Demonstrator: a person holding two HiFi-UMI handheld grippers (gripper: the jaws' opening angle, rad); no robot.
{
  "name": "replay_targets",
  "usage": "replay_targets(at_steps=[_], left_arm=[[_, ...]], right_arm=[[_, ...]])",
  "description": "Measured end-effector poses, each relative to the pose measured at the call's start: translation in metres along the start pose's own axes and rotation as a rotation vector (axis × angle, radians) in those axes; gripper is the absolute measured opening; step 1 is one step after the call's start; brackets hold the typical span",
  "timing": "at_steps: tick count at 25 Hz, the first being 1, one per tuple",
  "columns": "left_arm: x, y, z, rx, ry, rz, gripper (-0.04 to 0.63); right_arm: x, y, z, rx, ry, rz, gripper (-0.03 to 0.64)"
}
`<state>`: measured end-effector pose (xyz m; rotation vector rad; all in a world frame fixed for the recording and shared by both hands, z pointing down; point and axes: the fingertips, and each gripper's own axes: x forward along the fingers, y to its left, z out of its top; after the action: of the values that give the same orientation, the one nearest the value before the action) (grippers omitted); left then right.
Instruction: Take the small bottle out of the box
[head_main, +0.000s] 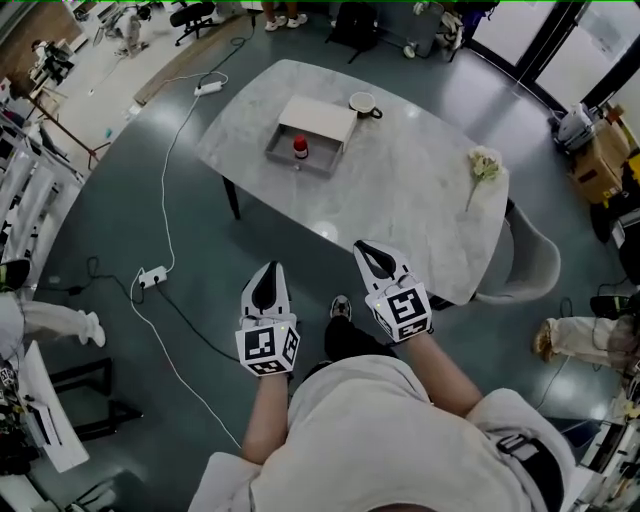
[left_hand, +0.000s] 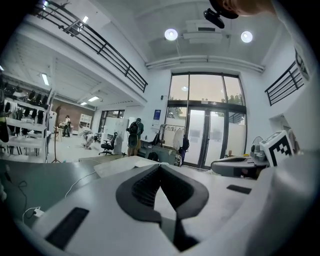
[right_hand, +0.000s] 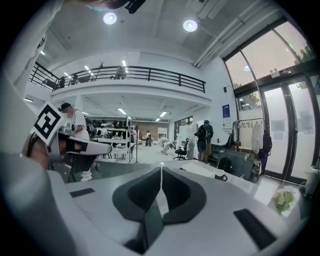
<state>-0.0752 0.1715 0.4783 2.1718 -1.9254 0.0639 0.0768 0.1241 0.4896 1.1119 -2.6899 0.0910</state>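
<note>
The only print I can make out is the black-and-white square pattern on the marker cubes, one on my left hand-held gripper and one on my right hand-held gripper; it spells no words. The small bottle has a red cap over a pale body with a darker band low down. It stands upright inside the shallow grey box, near the middle, with the box's white flap behind it. The box sits on the left part of the pale marbled table, and a mug stands just beside the box's far right corner. Towards the table's right end lies a pale flower on a thin stem. I hold both tools short of the table's near edge, above the dark floor and well apart from the box. On the left hand-held gripper the dark pads meet at their tips with nothing between them. The right hand-held gripper is likewise closed tip to tip and empty.
</note>
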Motion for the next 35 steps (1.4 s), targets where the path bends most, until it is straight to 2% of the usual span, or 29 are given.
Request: replay_targets(at_steps=[5,11,15,20,26,28,31,35], left_arm=[[0.061,0.017,-0.005,-0.016,0.055,0.017,0.023],[0.135,0.02,-0.001,-0.004,0.058,0.016,0.023],[0.159,0.031,-0.015,-0.016,0.096,0.033,0.023],[0.181,0.053,-0.038,-0.037,0.15,0.046,0.023],[0.22,0.075,-0.032,-0.026,0.162,0.006,0.023],[0.232,0.083,-0.032,-0.03,0.174,-0.007,0.023],[0.245,0.088,-0.039,-0.033,0.206,-0.034,0.023],[0.266,0.098,-0.049,-0.048,0.246,-0.052,0.023]], right_arm=[[0.05,-0.026,0.004,0.015,0.013,0.036,0.028],[0.106,-0.057,-0.012,0.013,0.032,0.071,0.028],[0.137,-0.067,-0.033,0.008,0.1,0.094,0.028],[0.171,-0.077,-0.038,-0.004,0.114,0.095,0.028],[0.218,-0.093,-0.037,0.002,0.139,0.085,0.031],[0.233,-0.097,-0.039,0.005,0.151,0.08,0.045],[0.249,-0.101,-0.05,0.029,0.197,0.076,0.115],[0.272,-0.11,-0.059,0.046,0.237,0.061,0.126]])
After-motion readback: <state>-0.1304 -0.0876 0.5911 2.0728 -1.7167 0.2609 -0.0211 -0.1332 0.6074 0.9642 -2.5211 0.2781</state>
